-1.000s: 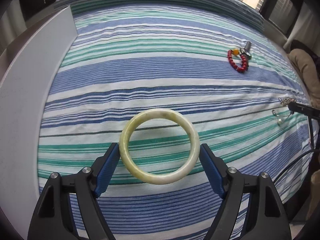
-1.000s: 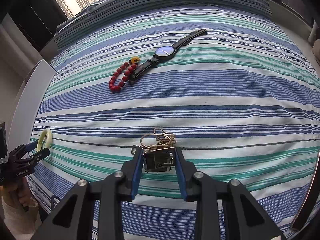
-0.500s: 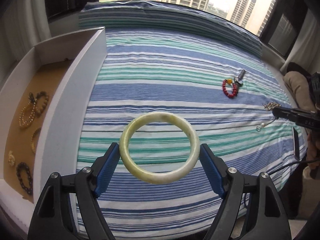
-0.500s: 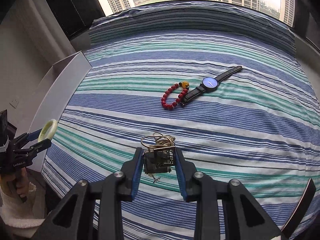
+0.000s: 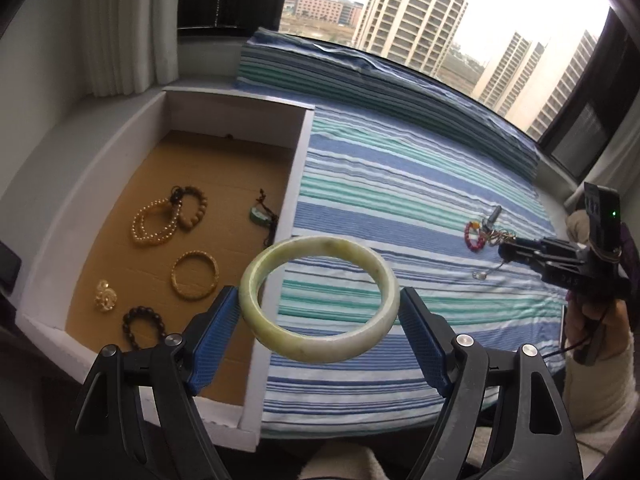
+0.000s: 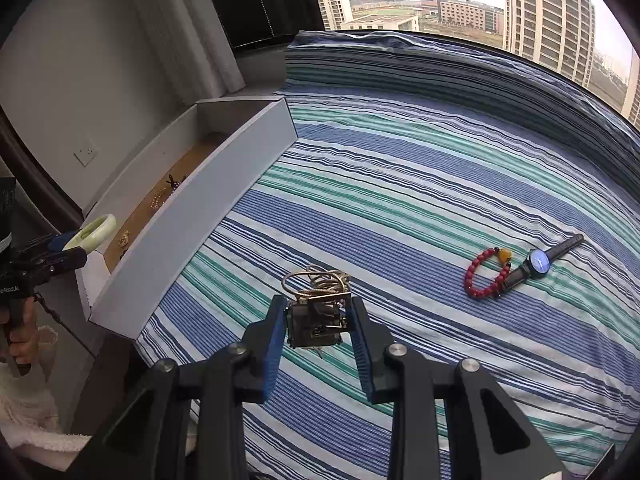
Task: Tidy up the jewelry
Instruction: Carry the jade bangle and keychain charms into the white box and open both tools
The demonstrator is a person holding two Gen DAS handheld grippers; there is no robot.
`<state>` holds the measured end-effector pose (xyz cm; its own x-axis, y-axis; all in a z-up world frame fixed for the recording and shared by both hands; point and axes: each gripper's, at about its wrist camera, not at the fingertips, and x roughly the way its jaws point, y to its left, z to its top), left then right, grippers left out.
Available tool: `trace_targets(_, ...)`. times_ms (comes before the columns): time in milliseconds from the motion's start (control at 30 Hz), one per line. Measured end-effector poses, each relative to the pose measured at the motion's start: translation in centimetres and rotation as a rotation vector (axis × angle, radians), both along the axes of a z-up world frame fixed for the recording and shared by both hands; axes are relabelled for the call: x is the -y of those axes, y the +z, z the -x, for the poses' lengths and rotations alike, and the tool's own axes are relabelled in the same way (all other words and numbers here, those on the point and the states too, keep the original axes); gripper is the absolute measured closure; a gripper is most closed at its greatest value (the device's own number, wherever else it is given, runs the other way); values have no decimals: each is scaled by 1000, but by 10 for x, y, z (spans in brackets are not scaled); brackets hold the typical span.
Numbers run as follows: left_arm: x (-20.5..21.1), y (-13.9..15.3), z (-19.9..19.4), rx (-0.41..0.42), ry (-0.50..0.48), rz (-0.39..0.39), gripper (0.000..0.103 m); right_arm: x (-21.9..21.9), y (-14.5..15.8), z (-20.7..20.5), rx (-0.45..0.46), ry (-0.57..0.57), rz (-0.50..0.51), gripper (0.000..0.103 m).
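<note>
The left claw pinches a pale jade bangle by its outer rim, ring face-up, above the white box's right wall. At three o'clock, the right claw clamps tangled gold chain jewelry, loops pointing twelve o'clock; no lettering legible.

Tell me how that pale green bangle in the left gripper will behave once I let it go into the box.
The bangle looks rigid and glossy, stone-like, so it probably slips easily and could chip if dropped. A round ring may roll across the box floor. The left gripper holds it only at two edge points.
</note>
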<state>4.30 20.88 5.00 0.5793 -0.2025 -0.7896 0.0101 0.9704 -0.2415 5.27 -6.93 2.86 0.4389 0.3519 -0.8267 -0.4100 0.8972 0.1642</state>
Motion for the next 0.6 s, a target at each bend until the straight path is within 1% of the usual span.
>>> trace_targets(133, -40, 12, -5, 2, 83, -54, 22, -49, 19, -15, 23, 85, -13, 72)
trace_targets(200, -56, 12, -12, -14, 108, -73, 22, -74, 29, -23, 37, 126, -17, 72)
trace_targets(267, -72, 5, -23, -49, 130, -79, 22, -103, 39, -31, 54, 168, -16, 72)
trace_targets(367, -93, -13, -40, -100, 163, -105, 22, -146, 49, -46, 51, 228, -22, 72)
trace_targets(433, -110, -29, -51, -133, 194, -118, 22, -176, 49, -57, 26, 268, -27, 72)
trace_targets(533, -144, -57, -66, -189, 261, -106, 22, -219, 39, -71, -20, 316, -30, 72)
trace_targets(600, -162, -74, -72, -220, 312, -115, 22, -245, 26, -78, -39, 340, -14, 72)
